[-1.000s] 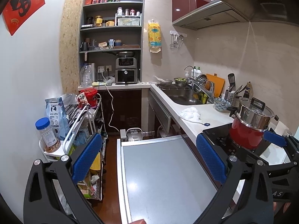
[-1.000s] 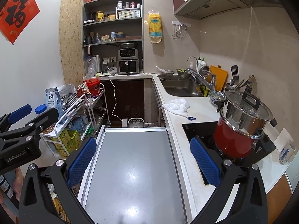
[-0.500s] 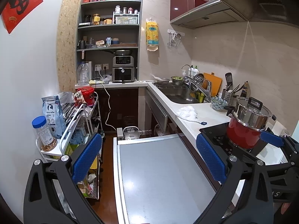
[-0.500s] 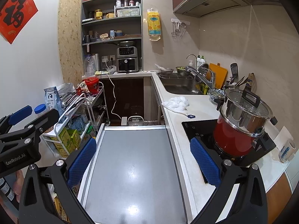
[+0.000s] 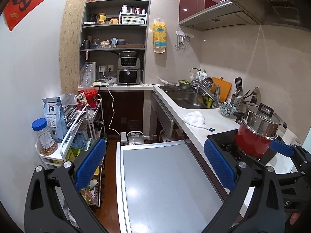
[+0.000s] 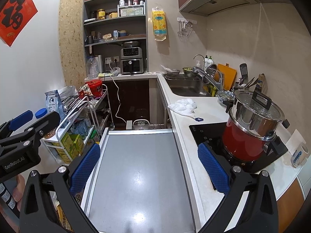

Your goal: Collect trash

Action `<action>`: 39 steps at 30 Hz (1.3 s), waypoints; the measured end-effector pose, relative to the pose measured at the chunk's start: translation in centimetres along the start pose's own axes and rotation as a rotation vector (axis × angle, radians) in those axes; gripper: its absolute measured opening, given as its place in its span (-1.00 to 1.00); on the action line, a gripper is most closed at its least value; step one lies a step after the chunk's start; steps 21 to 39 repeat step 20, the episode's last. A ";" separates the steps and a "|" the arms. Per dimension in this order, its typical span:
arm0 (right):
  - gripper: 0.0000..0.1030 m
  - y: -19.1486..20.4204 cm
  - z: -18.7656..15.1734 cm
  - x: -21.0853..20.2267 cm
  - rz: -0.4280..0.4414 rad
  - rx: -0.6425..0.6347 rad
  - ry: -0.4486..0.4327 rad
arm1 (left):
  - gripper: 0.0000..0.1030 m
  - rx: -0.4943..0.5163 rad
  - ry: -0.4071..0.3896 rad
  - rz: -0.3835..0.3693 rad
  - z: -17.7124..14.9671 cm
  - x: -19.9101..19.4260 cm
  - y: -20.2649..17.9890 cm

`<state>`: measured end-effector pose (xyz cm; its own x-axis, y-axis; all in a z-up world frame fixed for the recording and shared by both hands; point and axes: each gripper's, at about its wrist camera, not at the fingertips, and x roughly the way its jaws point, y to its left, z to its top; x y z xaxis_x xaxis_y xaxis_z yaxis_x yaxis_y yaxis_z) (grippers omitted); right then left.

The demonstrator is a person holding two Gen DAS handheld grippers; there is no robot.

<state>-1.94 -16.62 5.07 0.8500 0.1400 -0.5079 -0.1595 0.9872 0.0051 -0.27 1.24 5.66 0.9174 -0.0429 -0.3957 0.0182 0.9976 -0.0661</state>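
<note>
grey steel filled the near middle: a flat surface (image 5: 165, 184) running between the white countertop (image 6: 186, 134) edge on the right and the wire cart (image 5: 85, 128) on the left. left gripper (image 5: 154, 163) and right gripper (image 6: 148, 165) both hung over it, jaws spread wide, nothing held. the crumpled white tissue (image 6: 183, 106) lay far right on the counter, near its front edge, short of the sink (image 6: 186, 89).

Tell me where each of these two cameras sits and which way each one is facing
Left wrist: on the left gripper, open, facing down the kitchen toward the shelves; the right gripper's blue tip shows at right.
Right wrist: on the right gripper, open, facing the same way; the left gripper shows at left.
Shared: white crumpled bag, red pot, sink.
</note>
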 end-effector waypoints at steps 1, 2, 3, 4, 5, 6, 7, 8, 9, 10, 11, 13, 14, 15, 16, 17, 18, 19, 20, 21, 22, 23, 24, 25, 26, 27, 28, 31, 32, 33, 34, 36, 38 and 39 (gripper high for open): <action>0.92 -0.1 0.0 0.0 -0.004 0.002 0.000 | 0.96 0.002 0.001 -0.001 0.0 0.0 0.0; 0.92 -0.1 0.0 0.0 -0.007 0.005 0.001 | 0.96 0.003 0.004 -0.001 -0.1 0.1 0.0; 0.92 -0.2 -0.1 0.0 -0.009 0.009 0.001 | 0.96 0.005 0.004 0.001 -0.1 0.1 0.0; 0.92 -0.3 0.0 -0.1 -0.009 0.014 0.001 | 0.96 0.007 0.003 0.001 -0.1 0.1 -0.1; 0.92 -0.4 -0.1 -0.1 -0.010 0.018 0.002 | 0.96 0.008 0.003 0.002 -0.1 0.2 -0.1; 0.92 -0.5 0.0 0.0 -0.011 0.020 0.002 | 0.96 0.013 0.002 0.005 -0.1 0.2 -0.1; 0.92 -0.6 0.0 -0.1 -0.014 0.022 0.000 | 0.96 0.016 0.000 0.006 -0.1 0.2 -0.2; 0.92 -0.6 0.0 -0.1 -0.017 0.023 -0.001 | 0.96 0.020 -0.001 0.009 -0.1 0.2 -0.2; 0.92 -0.6 0.1 -0.1 -0.019 0.024 -0.001 | 0.96 0.024 -0.003 0.011 -0.1 0.3 -0.3; 0.92 -0.6 0.1 -0.2 -0.021 0.023 -0.002 | 0.96 0.027 -0.003 0.014 -0.2 0.3 -0.4; 0.92 -0.6 0.1 -0.2 -0.024 0.022 -0.002 | 0.96 0.026 -0.004 0.020 -0.2 0.3 -0.3; 0.92 -0.6 0.1 -0.2 -0.027 0.018 0.001 | 0.96 0.020 -0.001 0.011 -0.2 0.3 -0.2; 0.92 -0.6 0.1 -0.2 -0.030 0.016 0.001 | 0.96 0.016 0.001 0.009 -0.1 0.3 -0.1; 0.92 -0.6 0.1 -0.1 -0.032 0.014 0.002 | 0.96 0.013 0.006 0.008 -0.1 0.4 0.0; 0.92 -0.5 0.0 -0.1 -0.033 0.013 0.005 | 0.96 0.011 0.009 0.008 -0.1 0.4 0.0; 0.92 -0.6 0.0 -0.1 -0.033 0.013 0.006 | 0.96 0.010 0.012 0.011 -0.1 0.4 0.1; 0.92 -0.6 0.0 -0.1 -0.032 0.014 0.007 | 0.96 0.010 0.014 0.012 -0.1 0.5 0.1; 0.92 -0.6 0.1 0.0 -0.031 0.014 0.008 | 0.96 0.008 0.016 0.009 -0.1 0.5 0.2; 0.92 -0.6 0.1 0.1 -0.030 0.014 0.009 | 0.96 0.008 0.018 0.006 -0.1 0.5 0.2; 0.92 -0.6 0.1 0.1 -0.030 0.014 0.009 | 0.96 0.008 0.018 0.006 -0.1 0.5 0.2; 0.92 -0.6 0.1 0.1 -0.030 0.014 0.009 | 0.96 0.008 0.018 0.006 -0.1 0.5 0.2; 0.92 -0.6 0.1 0.1 -0.030 0.014 0.009 | 0.96 0.008 0.018 0.006 -0.1 0.5 0.2; 0.92 -0.6 0.1 0.1 -0.030 0.014 0.009 | 0.96 0.008 0.018 0.006 -0.1 0.5 0.2; 0.92 -0.6 0.1 0.1 -0.030 0.014 0.009 | 0.96 0.008 0.018 0.006 -0.1 0.5 0.2; 0.92 -0.6 0.1 0.1 -0.030 0.014 0.009 | 0.96 0.008 0.018 0.006 -0.1 0.5 0.2; 0.92 -0.6 0.1 0.1 -0.030 0.014 0.009 | 0.96 0.008 0.018 0.006 -0.1 0.5 0.2; 0.92 -0.6 0.1 0.1 -0.030 0.014 0.009 | 0.96 0.008 0.018 0.006 -0.1 0.5 0.2; 0.92 -0.6 0.1 0.1 -0.030 0.014 0.009 | 0.96 0.008 0.018 0.006 -0.1 0.5 0.2; 0.92 -0.6 0.1 0.1 -0.030 0.014 0.009 | 0.96 0.008 0.018 0.006 -0.1 0.5 0.2; 0.92 -0.6 0.1 0.1 -0.030 0.014 0.009 | 0.96 0.008 0.018 0.006 -0.1 0.5 0.2; 0.92 -0.6 0.1 0.1 -0.030 0.014 0.009 | 0.96 0.008 0.018 0.006 -0.1 0.5 0.2; 0.92 -0.6 0.1 0.1 -0.030 0.014 0.009 | 0.96 0.008 0.018 0.006 -0.1 0.5 0.2; 0.92 -0.6 0.1 0.1 -0.030 0.014 0.009 | 0.96 0.008 0.018 0.006 -0.1 0.5 0.2; 0.92 -0.6 0.1 0.1 -0.030 0.014 0.009 | 0.96 0.008 0.018 0.006 -0.1 0.5 0.2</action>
